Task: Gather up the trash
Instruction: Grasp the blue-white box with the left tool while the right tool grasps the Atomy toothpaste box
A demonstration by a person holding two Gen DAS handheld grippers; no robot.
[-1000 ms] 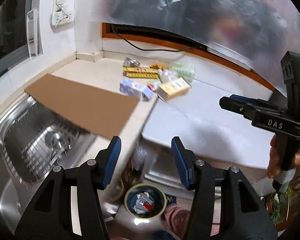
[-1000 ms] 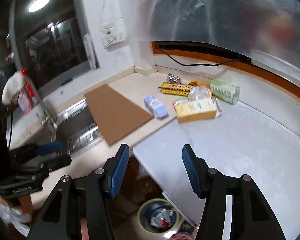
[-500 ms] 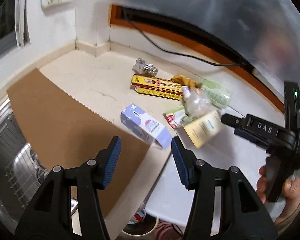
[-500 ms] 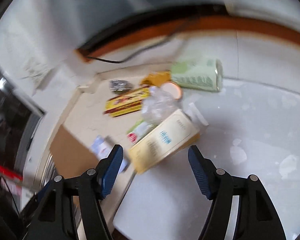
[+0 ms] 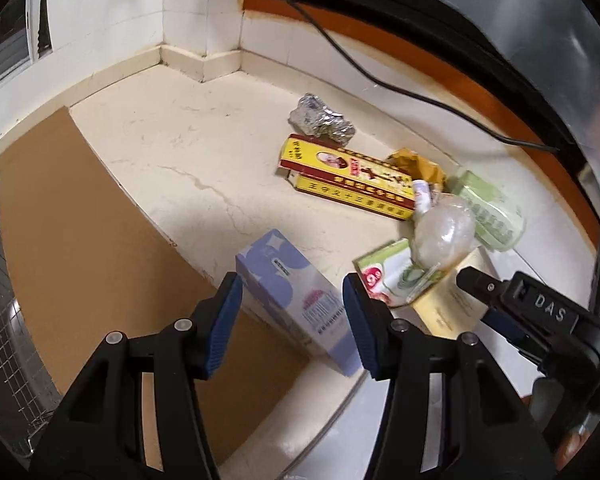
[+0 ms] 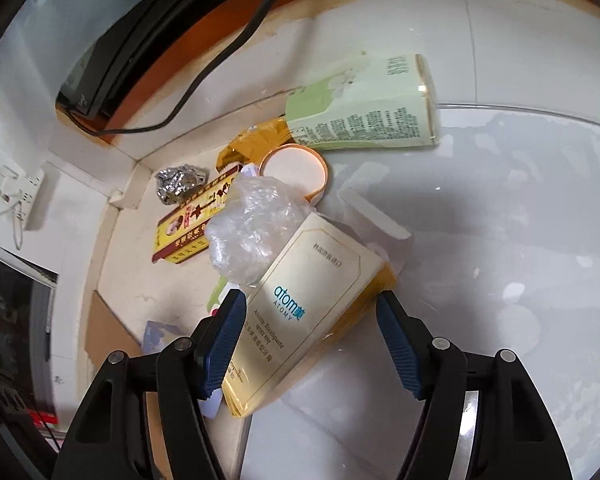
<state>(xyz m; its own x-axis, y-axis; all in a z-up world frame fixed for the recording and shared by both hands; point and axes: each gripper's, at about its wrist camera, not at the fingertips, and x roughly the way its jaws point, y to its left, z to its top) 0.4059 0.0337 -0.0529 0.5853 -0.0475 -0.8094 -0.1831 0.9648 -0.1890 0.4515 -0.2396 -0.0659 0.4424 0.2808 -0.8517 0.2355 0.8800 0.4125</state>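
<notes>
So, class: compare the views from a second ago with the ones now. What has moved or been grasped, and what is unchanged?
Both grippers came down from above the counter edge to the trash pile. The left gripper now straddles the lilac box; the right gripper, opened wider than before, straddles the cream toothpaste box. Neither is gripped yet. The yellow box, foil ball, green pack and cardboard sheet lie as before.

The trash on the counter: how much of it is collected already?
Nothing looks collected from here. The left claw straddles the lilac box and the right claw the toothpaste box, both open. The foil ball, red-yellow box and green tube remain.
</notes>
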